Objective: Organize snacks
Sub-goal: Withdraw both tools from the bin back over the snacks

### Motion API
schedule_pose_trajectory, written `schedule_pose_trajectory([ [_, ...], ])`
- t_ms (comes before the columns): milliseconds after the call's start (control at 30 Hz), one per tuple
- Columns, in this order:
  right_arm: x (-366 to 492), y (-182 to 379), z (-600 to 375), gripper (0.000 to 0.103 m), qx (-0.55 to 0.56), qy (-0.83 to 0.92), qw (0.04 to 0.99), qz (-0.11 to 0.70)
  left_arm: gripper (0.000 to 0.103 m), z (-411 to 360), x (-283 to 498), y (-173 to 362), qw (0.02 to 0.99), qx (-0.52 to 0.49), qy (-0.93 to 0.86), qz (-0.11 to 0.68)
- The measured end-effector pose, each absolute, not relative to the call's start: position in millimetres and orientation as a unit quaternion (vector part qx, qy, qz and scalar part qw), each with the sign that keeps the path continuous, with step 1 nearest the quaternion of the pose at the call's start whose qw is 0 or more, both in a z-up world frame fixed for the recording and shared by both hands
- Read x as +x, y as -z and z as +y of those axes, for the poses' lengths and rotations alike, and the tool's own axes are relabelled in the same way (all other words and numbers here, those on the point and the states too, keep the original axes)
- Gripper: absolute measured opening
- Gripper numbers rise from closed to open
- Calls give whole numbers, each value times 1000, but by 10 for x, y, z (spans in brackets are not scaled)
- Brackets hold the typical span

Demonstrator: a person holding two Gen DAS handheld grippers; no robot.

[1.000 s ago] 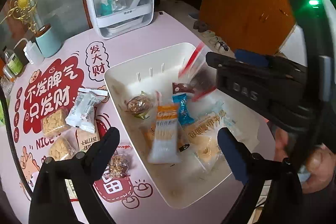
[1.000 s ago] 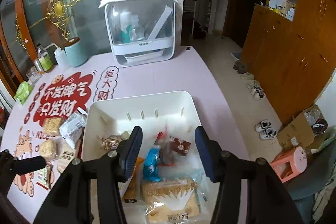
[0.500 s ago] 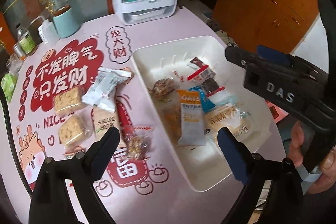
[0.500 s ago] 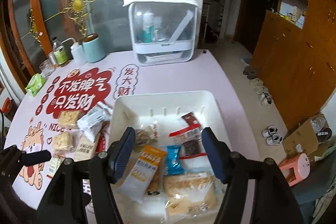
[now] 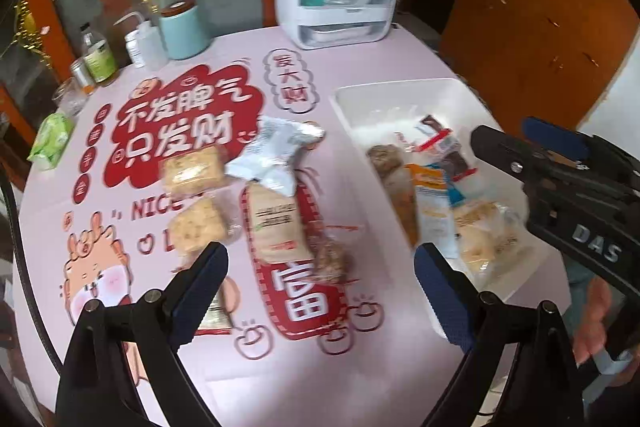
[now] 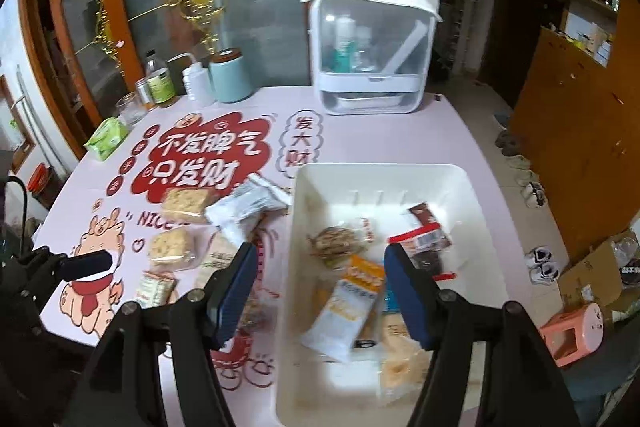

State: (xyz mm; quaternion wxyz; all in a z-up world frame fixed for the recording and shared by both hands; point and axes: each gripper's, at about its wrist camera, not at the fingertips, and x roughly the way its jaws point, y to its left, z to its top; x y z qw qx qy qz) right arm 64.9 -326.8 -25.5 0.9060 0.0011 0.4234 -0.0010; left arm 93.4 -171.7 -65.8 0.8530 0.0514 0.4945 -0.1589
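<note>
I'm holding the left gripper (image 5: 320, 283) wide open and empty at the bottom of its frame, hanging over the loose snacks on the pink table (image 5: 400, 355). Nearest, just above the jaws, I'm seeing the small nut pack (image 5: 332, 261) lying against the tan wrapped bar (image 5: 278, 227); I judge that pair the easiest next pick, so I'm planning to straddle one pack only and pinch across its short side. Left of centre, the two square rice cakes (image 5: 196, 227) are sitting near each other, with the silver pouch (image 5: 276, 155) beyond them at mid-frame.

In the right wrist view I'm keeping the right gripper (image 6: 320, 291) open too, nothing between its fingers; its jaws have just been opening. It's hovering over the near left rim of the white bin (image 6: 380, 173), which already holds several packs, the orange-and-white sachet (image 6: 348, 307) nearest. I'm aiming drops at the bare far end. Farthest back, the clear storage box (image 6: 370, 55) is standing at upper centre.
</note>
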Motion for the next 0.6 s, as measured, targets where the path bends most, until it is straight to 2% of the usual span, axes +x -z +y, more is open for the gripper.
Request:
schedule_pose_trajectory([
  [333, 834, 471, -2714, 66, 5, -50, 890, 454, 94, -1067, 1014, 891, 853, 16, 105, 511],
  [600, 1183, 830, -2323, 66, 50, -80, 863, 496, 94, -609, 1110, 1319, 836, -24, 70, 544],
])
